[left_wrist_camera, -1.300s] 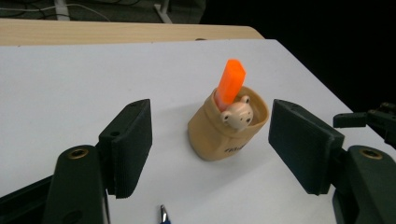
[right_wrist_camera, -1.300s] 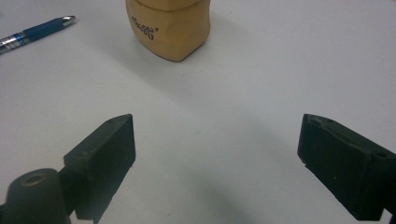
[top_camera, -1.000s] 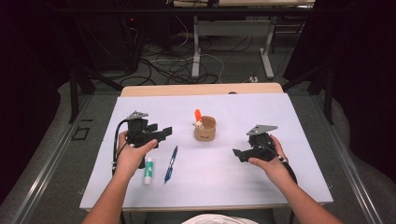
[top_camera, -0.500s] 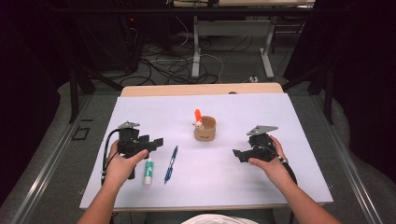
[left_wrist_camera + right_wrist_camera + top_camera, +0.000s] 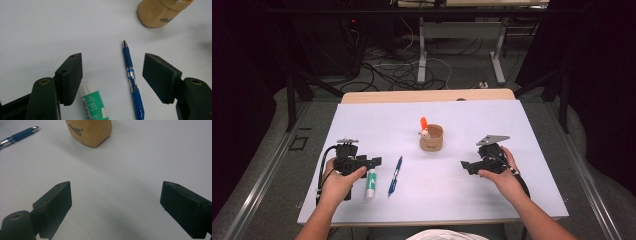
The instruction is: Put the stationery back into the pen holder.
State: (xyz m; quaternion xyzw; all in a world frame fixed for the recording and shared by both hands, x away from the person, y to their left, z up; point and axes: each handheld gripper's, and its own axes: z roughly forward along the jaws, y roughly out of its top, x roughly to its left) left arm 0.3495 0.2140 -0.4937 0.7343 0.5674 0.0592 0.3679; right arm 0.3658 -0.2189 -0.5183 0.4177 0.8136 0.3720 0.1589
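A blue pen and a green-and-white glue stick lie side by side on the white table, left of centre. A tan cup with an orange-tipped thing in it stands at the middle. My left gripper hovers low over the glue stick's far end, open. In the left gripper view the pen lies between the open jaws of the left gripper, and the glue stick sits by the left one. My right gripper is open right of the cup, nothing between its jaws.
The cup stands ahead of the right gripper, with the pen tip beyond it at the left. A wooden strip borders the table's far edge. Cables and desk legs lie on the floor beyond.
My left gripper has moved left and toward the table's near edge, sinking over the glue stick. The right gripper has stayed put.
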